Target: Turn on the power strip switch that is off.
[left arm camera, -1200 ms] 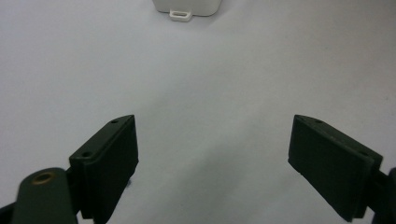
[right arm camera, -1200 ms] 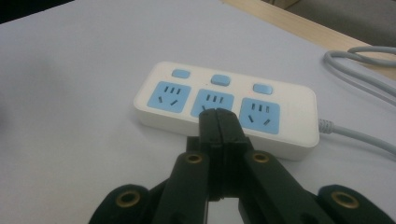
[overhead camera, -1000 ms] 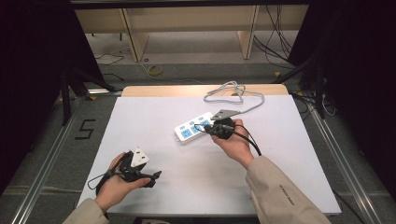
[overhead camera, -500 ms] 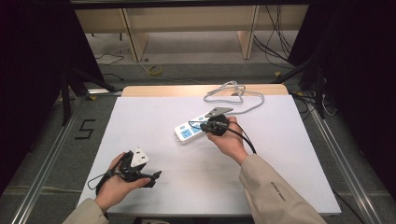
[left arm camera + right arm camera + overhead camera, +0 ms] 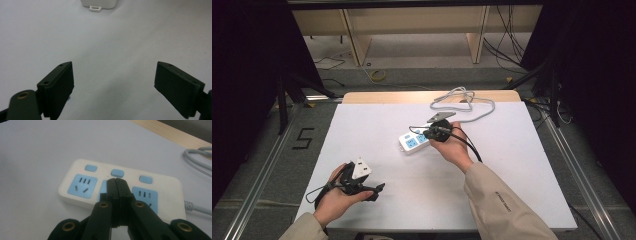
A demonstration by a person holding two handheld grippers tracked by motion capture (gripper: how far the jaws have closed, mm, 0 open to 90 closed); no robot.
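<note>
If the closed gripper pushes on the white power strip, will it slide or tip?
The power strip lies flat and low, so tipping seems unlikely. On the smooth white table it may slide. Its grey cable looks loosely looped and would probably drag only slightly.

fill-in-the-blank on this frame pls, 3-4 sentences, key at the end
1. The right gripper has its jaws ____, with nothing between them.
2. Its tips hover over the power strip, just below the ____ of its three blue buttons.
3. The left gripper has its jaws ____ above the white table.
4. The power strip's grey cable lies coiled at the table's ____ edge in the high view.

Missing words: shut; middle; open; far
</note>
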